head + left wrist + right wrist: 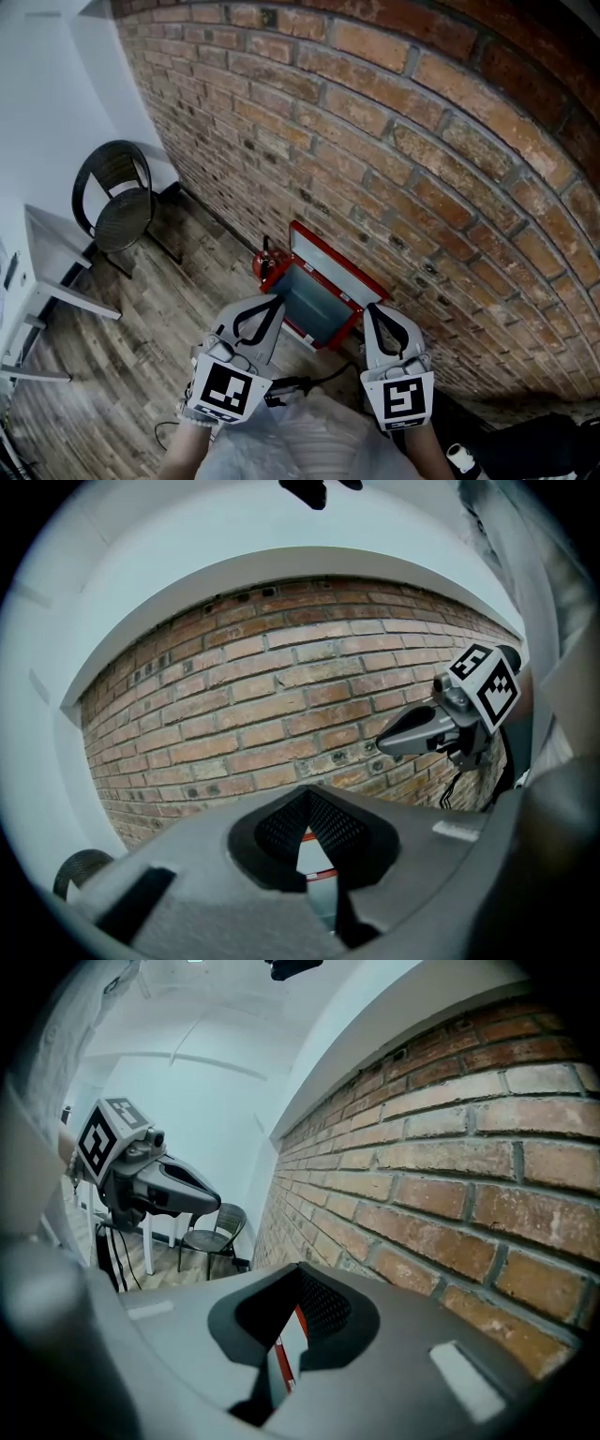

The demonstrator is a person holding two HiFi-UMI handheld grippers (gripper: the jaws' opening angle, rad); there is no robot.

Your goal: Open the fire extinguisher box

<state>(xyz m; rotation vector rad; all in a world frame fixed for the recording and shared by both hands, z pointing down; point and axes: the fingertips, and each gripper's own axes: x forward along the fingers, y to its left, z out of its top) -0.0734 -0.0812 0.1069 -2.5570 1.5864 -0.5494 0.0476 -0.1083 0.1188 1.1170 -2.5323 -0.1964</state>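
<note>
A brick wall [394, 112] meets a wood-plank floor [178, 309], and the fire extinguisher box [323, 330] sits on that floor, hard against the foot of the wall. It is red-framed with a pale grey panel facing up. A red strip rises along the bricks behind it and reads like a lid swung back, though the steep head view does not settle this. If so, the box already lies open as the task wants. If the grey panel is a window in a closed door, the job is to find the door's free edge or latch.

A small red object with a black top, perhaps an extinguisher [264, 261], stands touching the box's left corner.

The left gripper [273, 302] and right gripper [372, 309] hover level just short of the box, one at each near corner. Both have their jaws clenched together on nothing.

The wall blocks any reach beyond the box. The floor to the left is open as far as a black chair [120, 202], which is well apart.
</note>
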